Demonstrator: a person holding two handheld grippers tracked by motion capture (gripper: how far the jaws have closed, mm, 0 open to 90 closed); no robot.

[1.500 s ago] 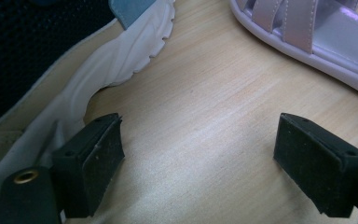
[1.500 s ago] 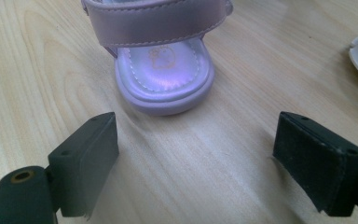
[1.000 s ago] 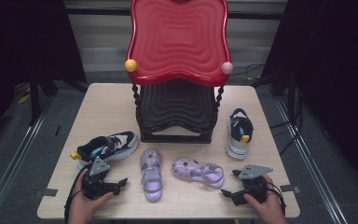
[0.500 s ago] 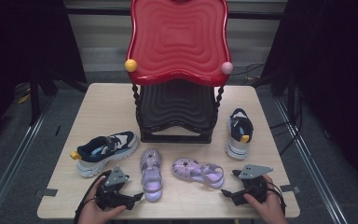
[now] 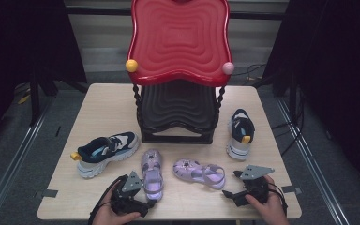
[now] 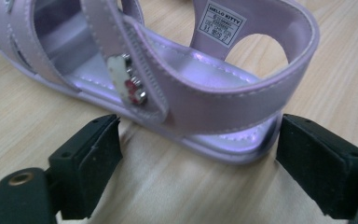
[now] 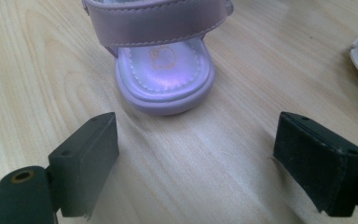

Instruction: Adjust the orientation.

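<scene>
I have the left gripper [image 5: 151, 203] right at the heel of the near sandal [image 5: 152, 174], and that is the relation everything turns on. In the left gripper view the sandal [image 6: 177, 88] lies dead ahead of my jaws, heel end toward me, its long axis running away from the tool and slightly off to the left. The jaws stand apart and have just been opening wider; the heel's sole rim sits level with the pad tips, barely inside the gap — the right pad looks just beside the rim, the left pad clear of it. Nothing is clamped yet.

The second sandal [image 5: 200, 171] lies across the table from the right gripper [image 5: 228, 193], ahead and a little left of it. In the right gripper view its rounded end [image 7: 165, 81] faces my open jaws squarely, near but not between them (bare table in the gap).

So each hand has its own sandal closest. For the left, I judge the move to be a short push along the sandal's axis so the heel goes deeper between the pads, then a squeeze across its width. The risk — the heel strap is soft and may fold, so I would rather catch the sole than the strap. The sneaker [image 5: 105, 151] lies farther left of the tool, out of the way.
</scene>
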